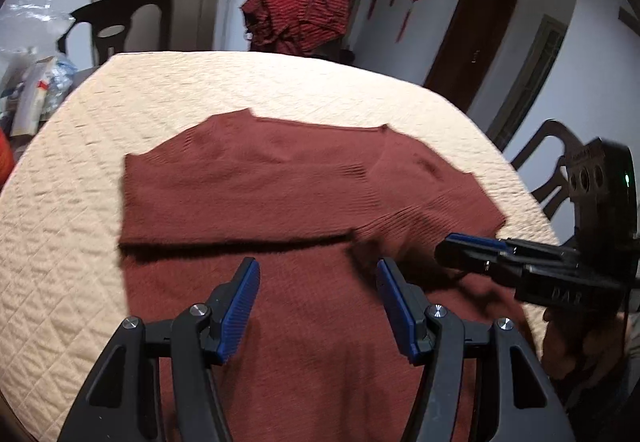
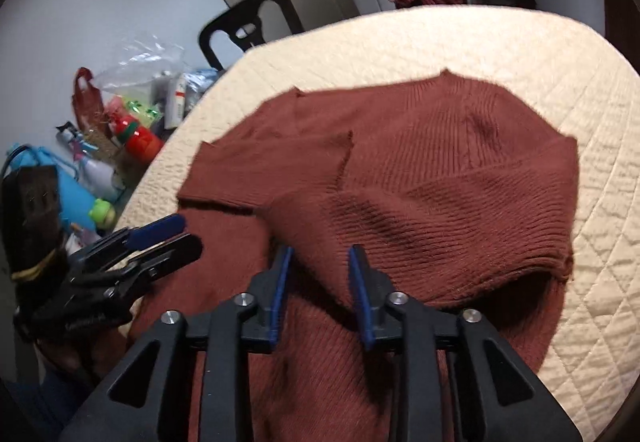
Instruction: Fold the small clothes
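Observation:
A rust-red knit sweater [image 1: 280, 181] lies flat on a round table with a cream quilted cover [image 1: 80, 222]. Both sleeves are folded across its chest. My left gripper [image 1: 316, 270] is open and empty, hovering over the sweater's lower body. My right gripper [image 2: 318, 258] is open just over the end of the folded right sleeve [image 2: 420, 226], with sleeve fabric between the fingers. The right gripper also shows in the left wrist view [image 1: 452, 250], and the left gripper shows in the right wrist view [image 2: 176, 238].
A dark red striped garment [image 1: 298, 17] hangs over a chair behind the table. Dark wooden chairs [image 1: 116, 25] stand around it. A cluttered side surface with bags, bottles and toys [image 2: 100, 145] sits at the table's left.

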A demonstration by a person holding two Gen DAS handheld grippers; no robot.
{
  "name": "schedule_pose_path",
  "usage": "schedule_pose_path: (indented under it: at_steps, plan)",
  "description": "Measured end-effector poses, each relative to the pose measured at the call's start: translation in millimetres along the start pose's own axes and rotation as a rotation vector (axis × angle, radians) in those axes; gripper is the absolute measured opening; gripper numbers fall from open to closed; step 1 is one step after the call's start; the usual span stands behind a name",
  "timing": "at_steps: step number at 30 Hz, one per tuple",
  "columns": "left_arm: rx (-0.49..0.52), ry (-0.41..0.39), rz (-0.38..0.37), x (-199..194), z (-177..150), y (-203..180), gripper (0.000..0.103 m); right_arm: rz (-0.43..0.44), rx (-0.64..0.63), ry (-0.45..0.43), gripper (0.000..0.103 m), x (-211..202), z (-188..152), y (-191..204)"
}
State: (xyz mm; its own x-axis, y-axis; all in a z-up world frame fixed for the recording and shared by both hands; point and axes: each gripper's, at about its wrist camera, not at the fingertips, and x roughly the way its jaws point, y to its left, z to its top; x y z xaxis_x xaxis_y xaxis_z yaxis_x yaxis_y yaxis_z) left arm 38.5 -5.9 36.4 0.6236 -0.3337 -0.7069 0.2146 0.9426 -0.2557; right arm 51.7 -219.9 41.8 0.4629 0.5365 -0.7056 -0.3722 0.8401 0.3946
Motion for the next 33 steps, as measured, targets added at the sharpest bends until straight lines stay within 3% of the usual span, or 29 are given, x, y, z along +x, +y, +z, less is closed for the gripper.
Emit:
schedule_pose_path:
  at_steps: [3, 8, 14, 21, 33]
  plan:
    - [-0.006, 0.027, -0.059, 9.9, 5.9, -7.9, 0.063, 0.000, 0.016, -0.022, 0.030, -11.0, -2.8, -5.5]
    - [-0.035, 0.105, -0.094, 33.2, -0.9, -14.1, 0.061, -0.021, 0.073, -0.032, 0.030, -16.3, -14.8, -17.3]
    - [0.028, 0.125, -0.069, 43.5, -5.6, -35.9, 0.030, -0.027, 0.112, -0.034, 0.030, -22.1, -24.0, -32.9]
    - [0.139, 0.109, 0.002, 41.6, -3.4, -56.7, 0.008, -0.025, 0.128, -0.049, 0.030, -26.1, -26.8, -41.9]
    - [0.202, 0.037, 0.018, 25.0, 20.0, -65.2, 0.006, -0.031, 0.155, -0.051, 0.030, -25.7, -26.1, -51.8]
